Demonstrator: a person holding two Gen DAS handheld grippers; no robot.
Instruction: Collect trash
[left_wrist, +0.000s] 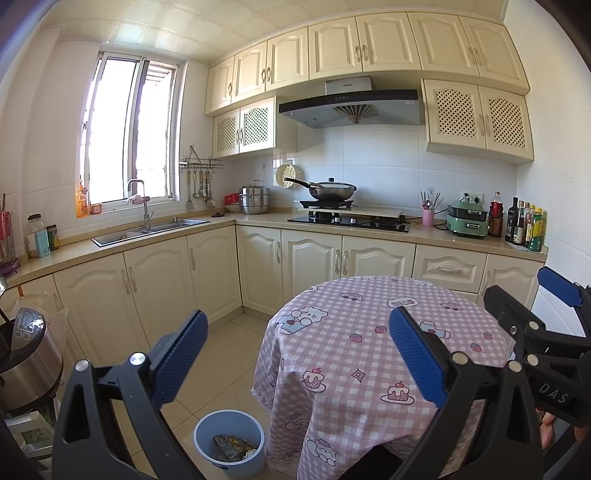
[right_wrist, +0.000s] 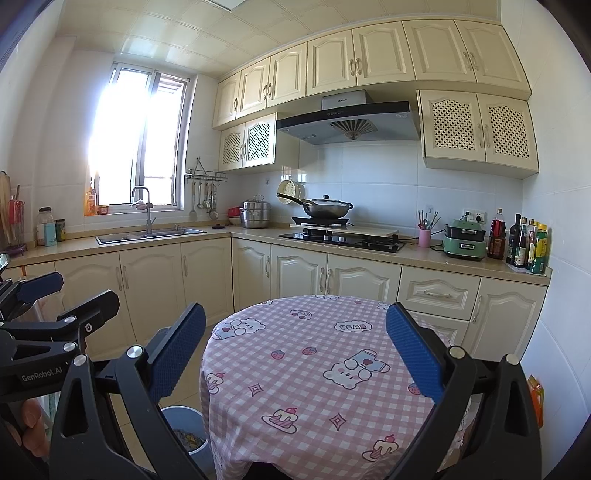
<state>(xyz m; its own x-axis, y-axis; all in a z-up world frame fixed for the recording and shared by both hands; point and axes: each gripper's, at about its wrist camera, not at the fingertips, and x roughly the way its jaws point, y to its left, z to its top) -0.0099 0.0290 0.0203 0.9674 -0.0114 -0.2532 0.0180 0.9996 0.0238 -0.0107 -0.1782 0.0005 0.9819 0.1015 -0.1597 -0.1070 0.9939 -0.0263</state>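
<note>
Both the left claw (left_wrist: 297, 354) and the right claw (right_wrist: 295, 350) hung wide and empty above the checked-cloth counter (right_wrist: 314, 354). The trash, seemingly crumpled foil wrappers (left_wrist: 232, 445), lay in the blue bin (left_wrist: 207, 428) on the floor just beside it; light and crushable, best pinched at an upstanding fold.

Left claw (left_wrist: 297, 354), right claw (right_wrist: 295, 350), black angular frames, blue ribbed pads, silver screws, white "GenRobot.AI" marking
</note>
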